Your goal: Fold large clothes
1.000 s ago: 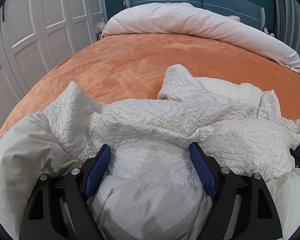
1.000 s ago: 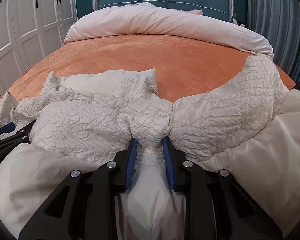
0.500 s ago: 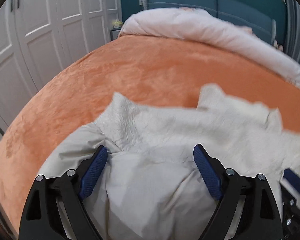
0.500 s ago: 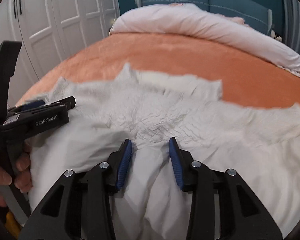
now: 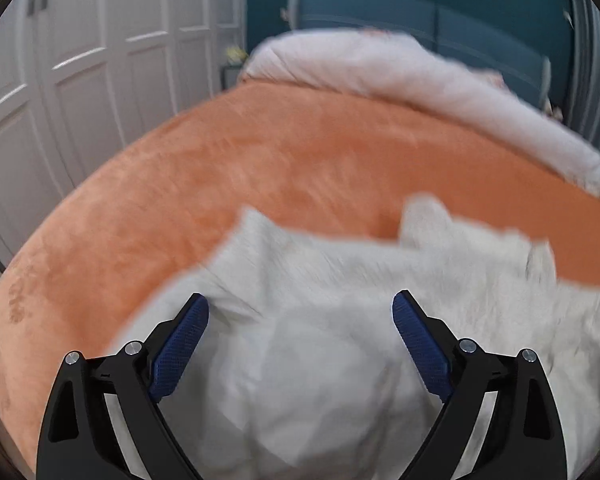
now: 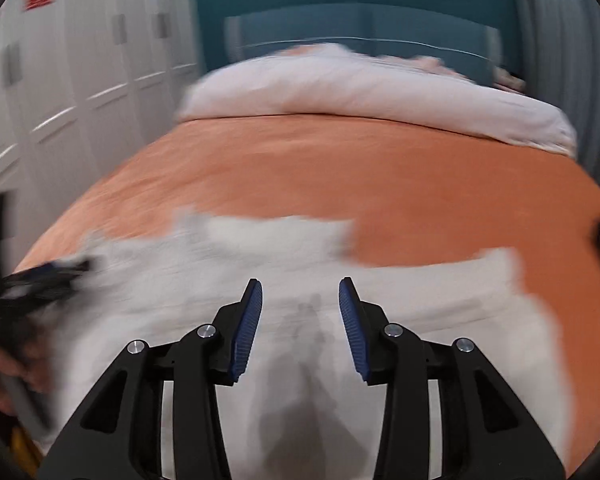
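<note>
A large cream-white garment (image 5: 340,320) lies spread on the near end of an orange bed cover (image 5: 260,152). It also shows in the right wrist view (image 6: 420,300), blurred by motion. My left gripper (image 5: 300,312) is open wide above the cloth, with nothing between its blue pads. My right gripper (image 6: 300,300) is open, its pads apart above the cloth and gripping nothing. The left gripper (image 6: 40,276) also shows, blurred, at the left edge of the right wrist view.
A rolled pale duvet (image 5: 420,84) lies across the far end of the bed, before a teal headboard (image 5: 420,16). White wardrobe doors (image 5: 80,80) stand along the left side. Grey curtains (image 6: 560,40) hang at the right.
The right gripper has opened and let go of the bunched cloth. The garment has gone from a crumpled heap to lying flatter. Both grippers have lifted and drawn back.
</note>
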